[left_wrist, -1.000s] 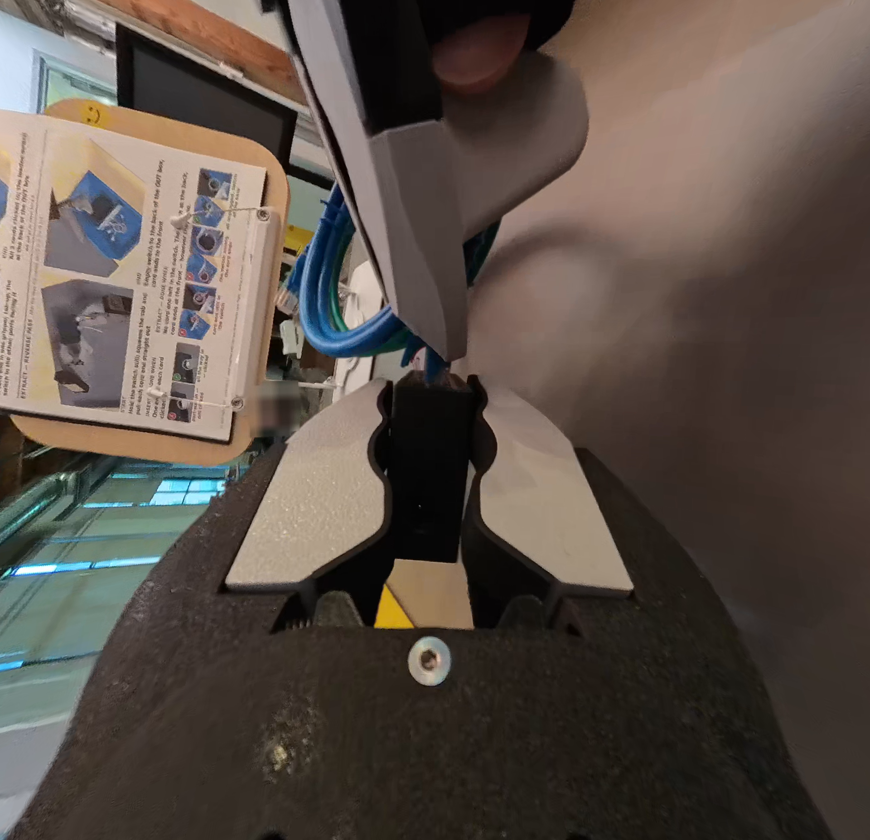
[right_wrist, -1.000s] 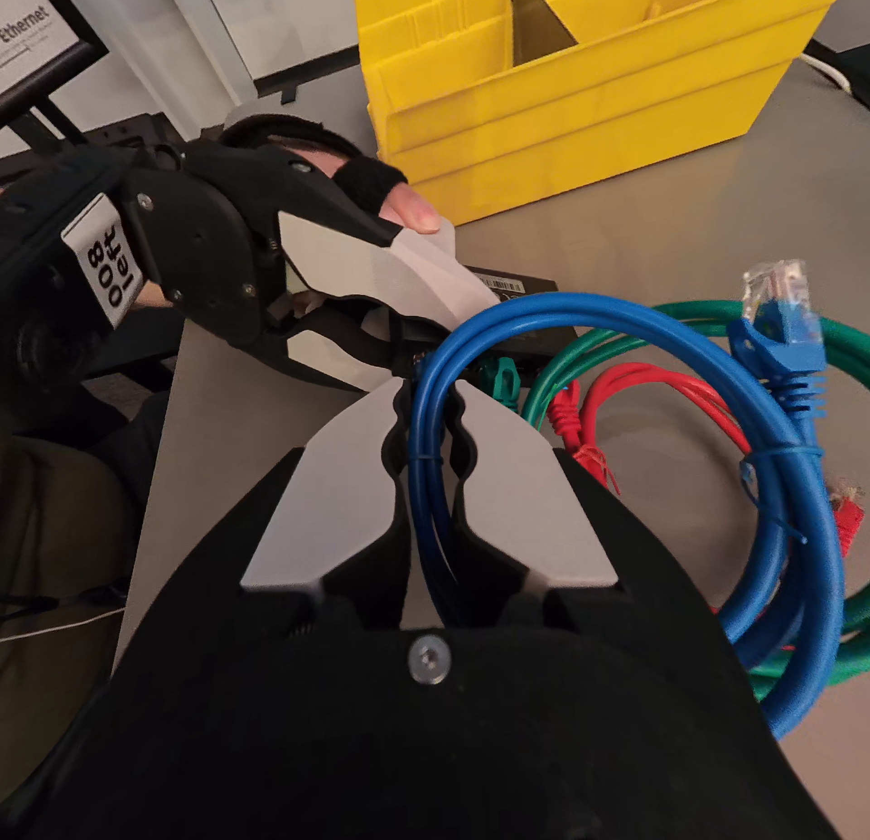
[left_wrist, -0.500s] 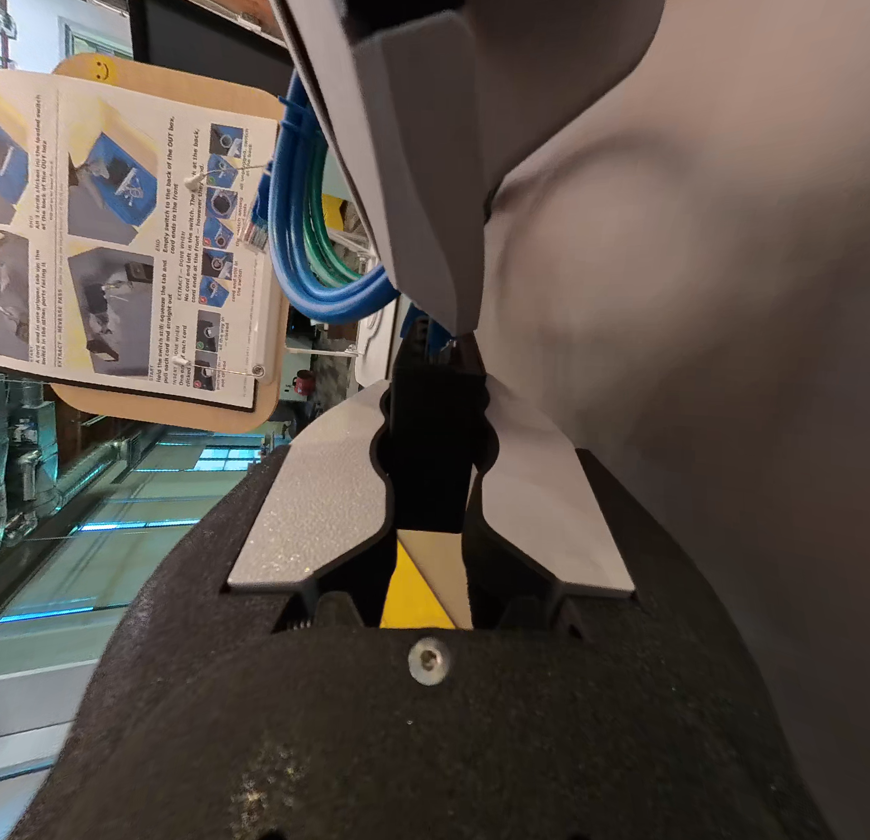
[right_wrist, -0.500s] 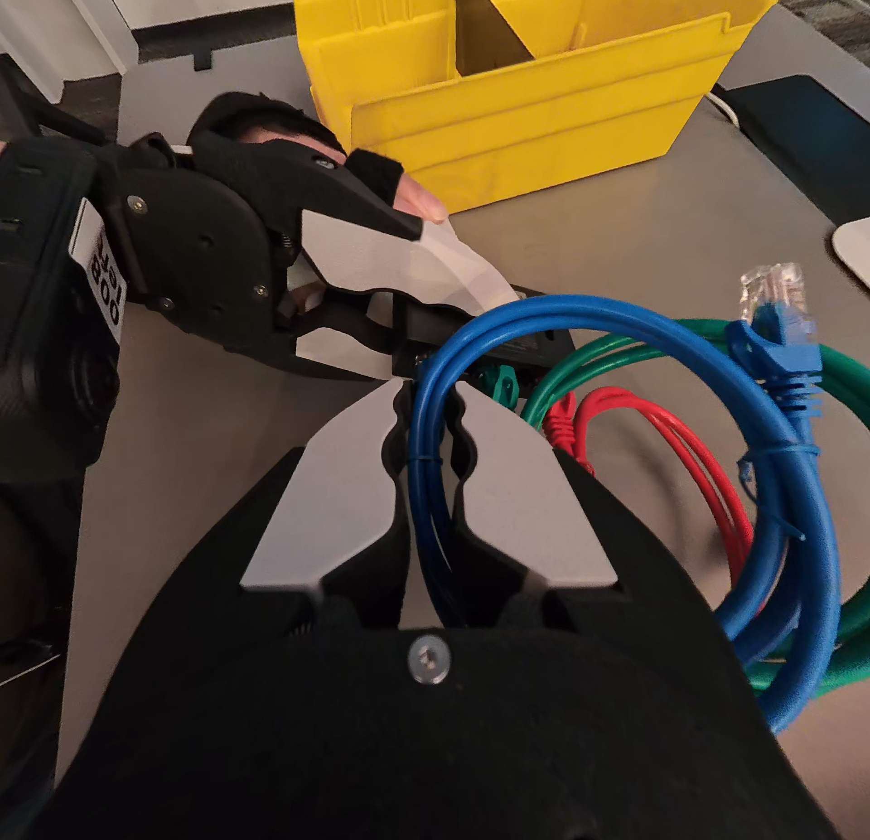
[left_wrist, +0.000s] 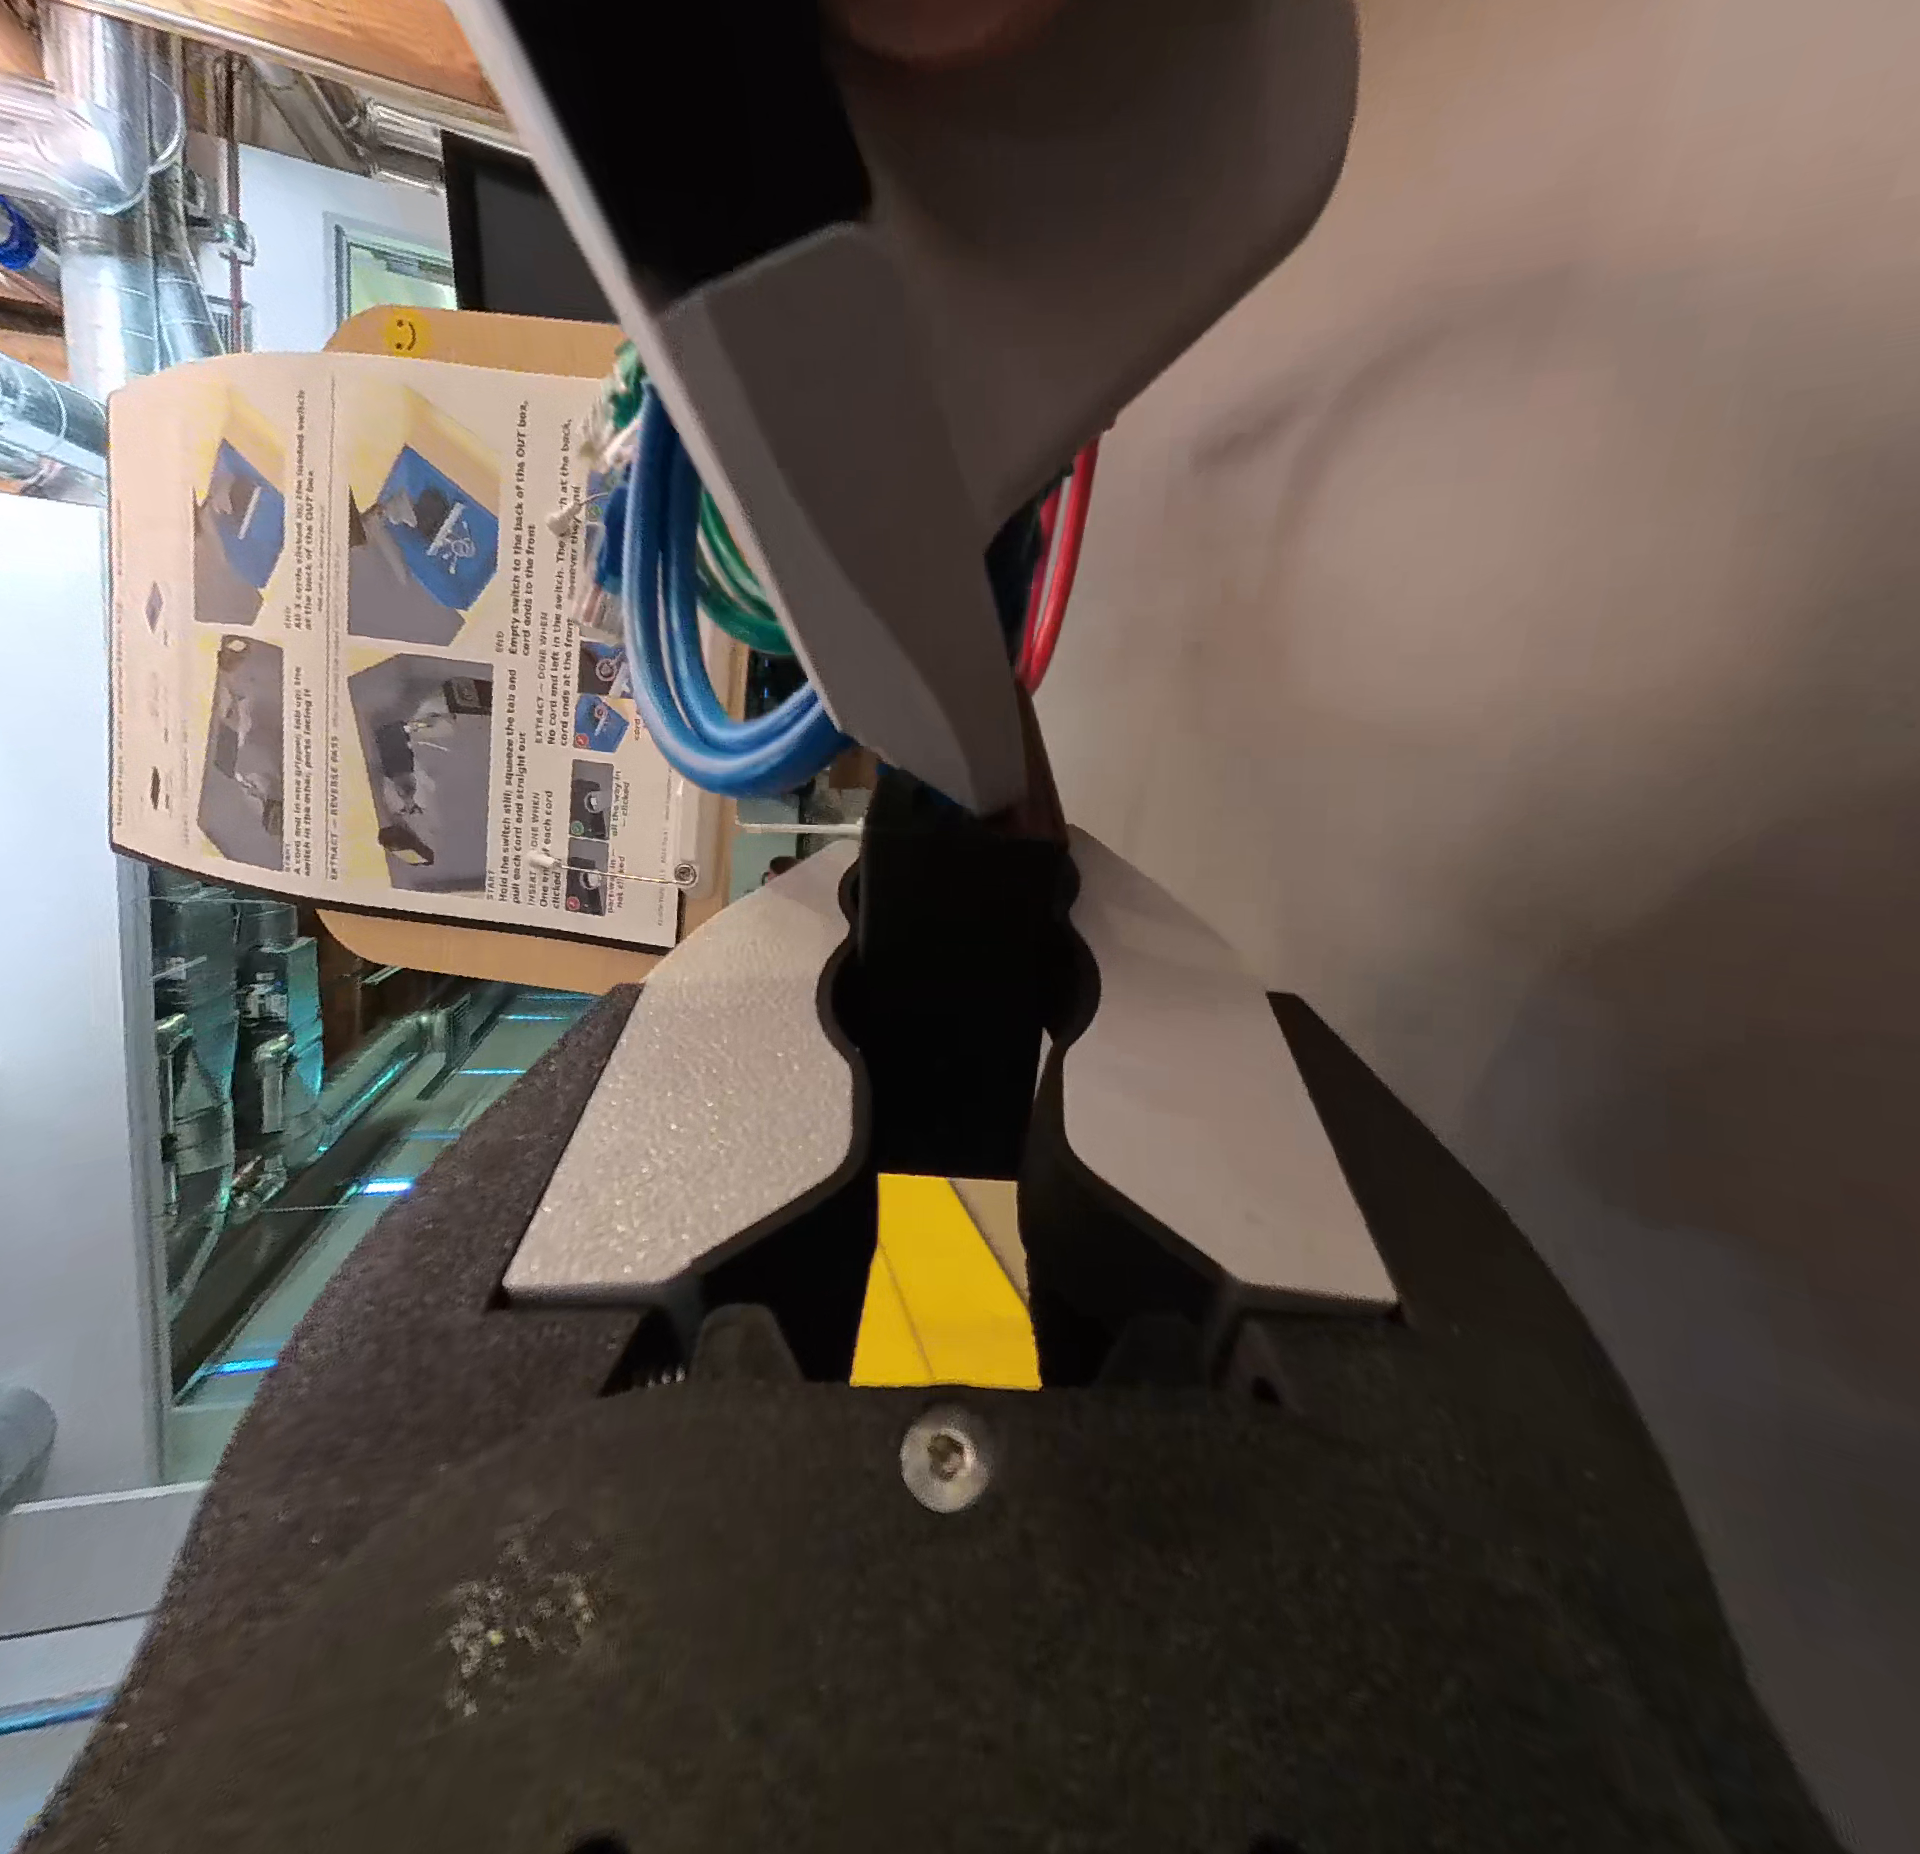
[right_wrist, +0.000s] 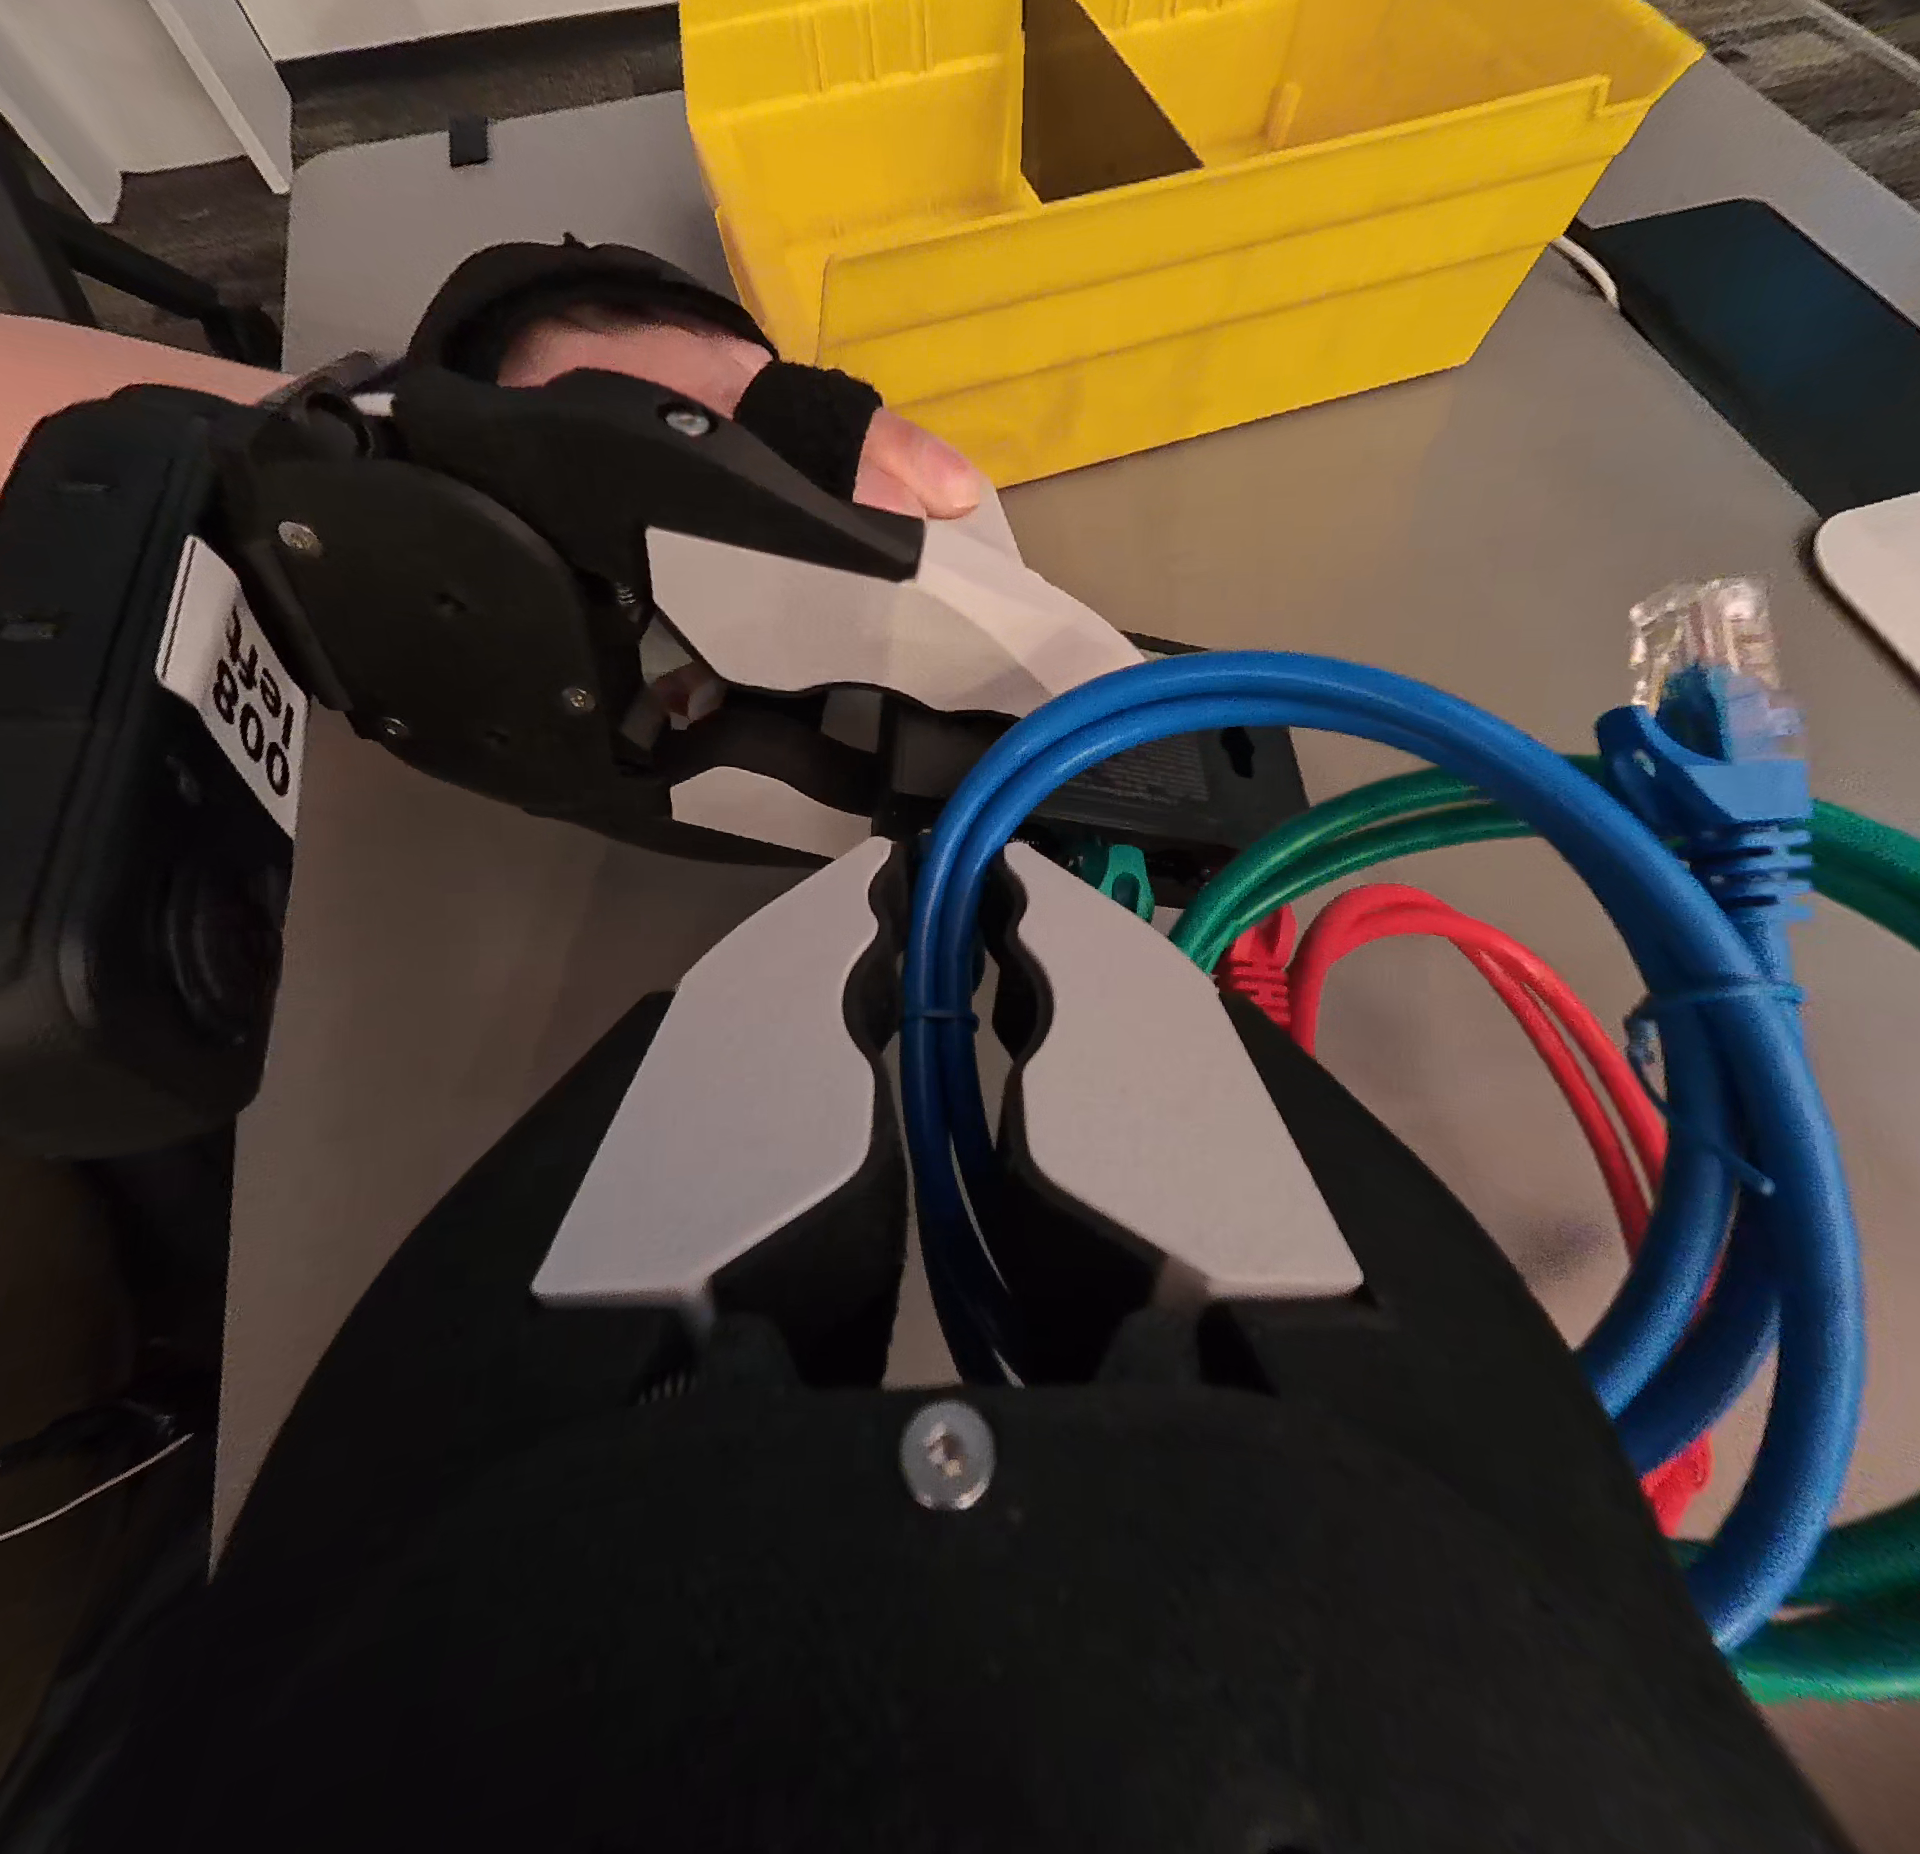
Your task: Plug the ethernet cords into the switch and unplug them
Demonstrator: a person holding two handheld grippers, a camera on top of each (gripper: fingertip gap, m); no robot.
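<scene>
My left gripper has its jaws clamped on the black switch, which sits low over the grey table in front of the yellow bin. My right gripper has its jaws closed on the blue ethernet cord close to the switch's port side; whether its near plug is seated is hidden. Its free plug sticks up at right. The green cord and red cord enter the switch ports.
</scene>
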